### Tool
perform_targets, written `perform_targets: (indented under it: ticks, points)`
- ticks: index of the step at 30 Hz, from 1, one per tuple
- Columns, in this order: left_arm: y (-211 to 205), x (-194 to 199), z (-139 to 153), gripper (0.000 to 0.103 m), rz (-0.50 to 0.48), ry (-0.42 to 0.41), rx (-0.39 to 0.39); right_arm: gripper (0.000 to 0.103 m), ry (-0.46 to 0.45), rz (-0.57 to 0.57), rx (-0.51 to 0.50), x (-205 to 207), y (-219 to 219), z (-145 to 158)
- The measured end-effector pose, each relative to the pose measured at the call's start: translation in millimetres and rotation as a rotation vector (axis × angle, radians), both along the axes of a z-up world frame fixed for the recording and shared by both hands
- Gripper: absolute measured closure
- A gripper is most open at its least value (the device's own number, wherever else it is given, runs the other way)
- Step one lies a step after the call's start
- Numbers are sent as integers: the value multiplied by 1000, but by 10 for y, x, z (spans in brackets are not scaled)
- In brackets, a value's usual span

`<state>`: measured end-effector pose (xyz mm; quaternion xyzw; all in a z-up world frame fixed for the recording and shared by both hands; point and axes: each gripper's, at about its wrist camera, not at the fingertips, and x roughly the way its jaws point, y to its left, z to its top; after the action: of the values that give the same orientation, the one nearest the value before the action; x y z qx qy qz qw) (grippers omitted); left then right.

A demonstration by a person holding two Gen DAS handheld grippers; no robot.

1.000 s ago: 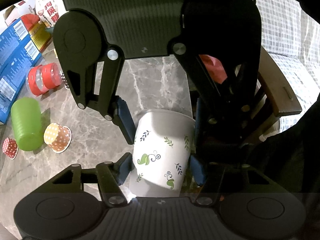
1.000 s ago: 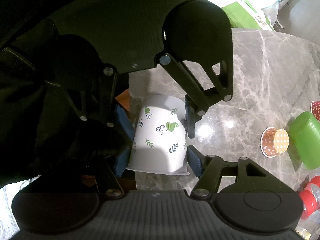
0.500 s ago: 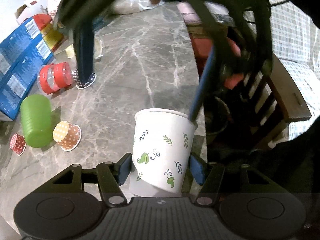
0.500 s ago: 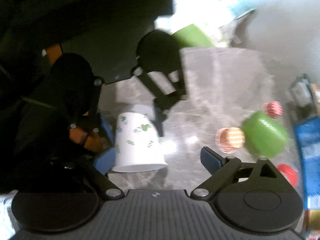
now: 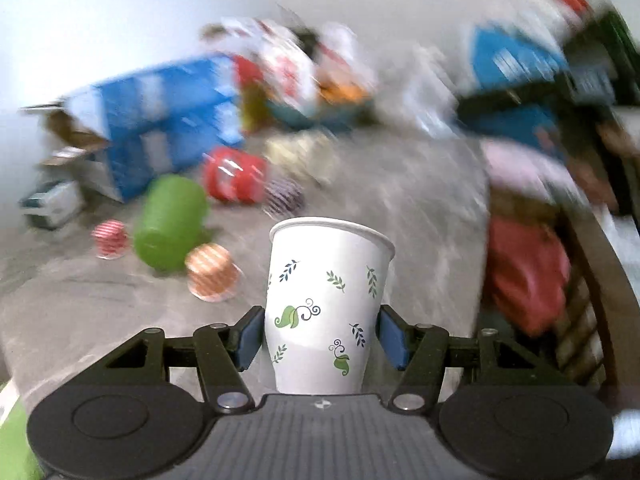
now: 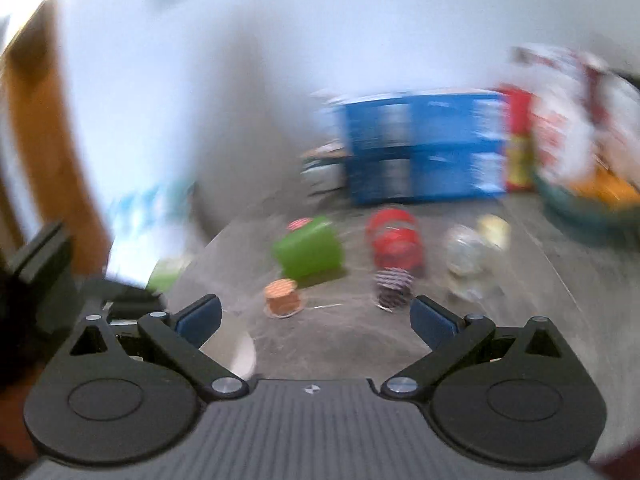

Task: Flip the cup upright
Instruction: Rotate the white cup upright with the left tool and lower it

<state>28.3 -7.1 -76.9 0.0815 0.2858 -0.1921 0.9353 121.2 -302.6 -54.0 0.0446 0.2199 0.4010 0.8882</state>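
A white paper cup (image 5: 326, 300) with green leaf prints stands mouth up between the blue pads of my left gripper (image 5: 322, 338), which is shut on its lower half. The cup sits over the grey marble table (image 5: 420, 216). My right gripper (image 6: 316, 322) is open and empty, with its blue pads (image 6: 199, 318) wide apart above the table. A white blurred edge (image 6: 244, 356) shows low between its fingers; I cannot tell what it is. Both views are blurred by motion.
A green cup (image 5: 168, 226) lies on its side with small patterned paper cups (image 5: 212, 272) around it and a red can (image 5: 236, 180) behind. Blue boxes (image 6: 420, 148) and packets line the back. A wooden chair (image 5: 592, 288) stands at the right.
My right gripper has let go of the cup, opened wide and swung away to face the table. My left gripper keeps the cup and has tilted up toward level.
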Motion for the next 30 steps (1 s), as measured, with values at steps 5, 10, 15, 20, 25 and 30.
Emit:
perform_targets:
  ticks: [5, 10, 15, 20, 25, 30]
  points:
    - [-48, -256, 97, 39, 214, -203, -125, 1, 36, -250, 264, -213, -375, -256]
    - [-272, -519, 112, 39, 351, -358, -174, 1, 4, -324, 383, -359, -476, -357]
    - [-493, -618, -50, 39, 508, -487, -188, 1, 30, -332, 410, -456, -538, -580]
    - [-677, -519, -324, 39, 582, -522, -215, 1, 64, -359, 452, -657, -671, -806]
    - [-798, -412, -559, 39, 583, -534, -219, 1, 74, -361, 440, -823, -733, -1025]
    - [-879, -453, -717, 39, 601, -593, -187, 1, 93, -365, 430, -927, -782, -1177]
